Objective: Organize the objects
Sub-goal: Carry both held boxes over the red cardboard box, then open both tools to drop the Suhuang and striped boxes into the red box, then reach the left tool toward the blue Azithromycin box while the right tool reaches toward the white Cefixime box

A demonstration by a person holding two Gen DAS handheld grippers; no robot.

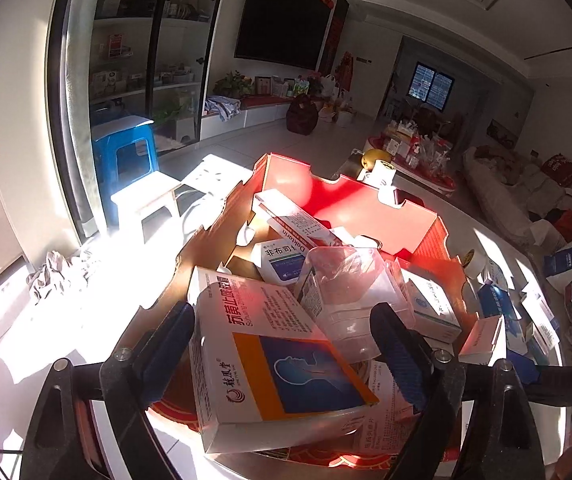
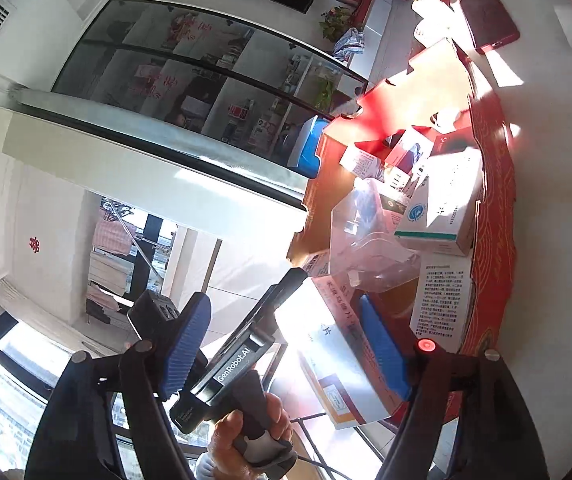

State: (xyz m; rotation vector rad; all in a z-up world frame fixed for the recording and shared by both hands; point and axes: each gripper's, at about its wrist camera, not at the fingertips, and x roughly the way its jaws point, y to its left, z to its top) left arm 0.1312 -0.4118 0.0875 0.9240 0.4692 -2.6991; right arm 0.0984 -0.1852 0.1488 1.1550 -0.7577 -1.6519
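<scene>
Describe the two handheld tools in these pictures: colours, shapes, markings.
Both tools have black frames with silver bolts and blue ribbed pads on their fingers. The left tool is a black body printed "GenRobot.AI" in white, with a grey handle. The right tool shows a glowing red light.

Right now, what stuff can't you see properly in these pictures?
- Left wrist view: the red box's bottom is hidden by piled medicine boxes.
- Left wrist view: the floor by the stool is washed out by sun glare.
- Left wrist view: the boxes at the right edge are in shadow and partly cut off.
- Right wrist view: the leaflet's print is too small to read.
</scene>
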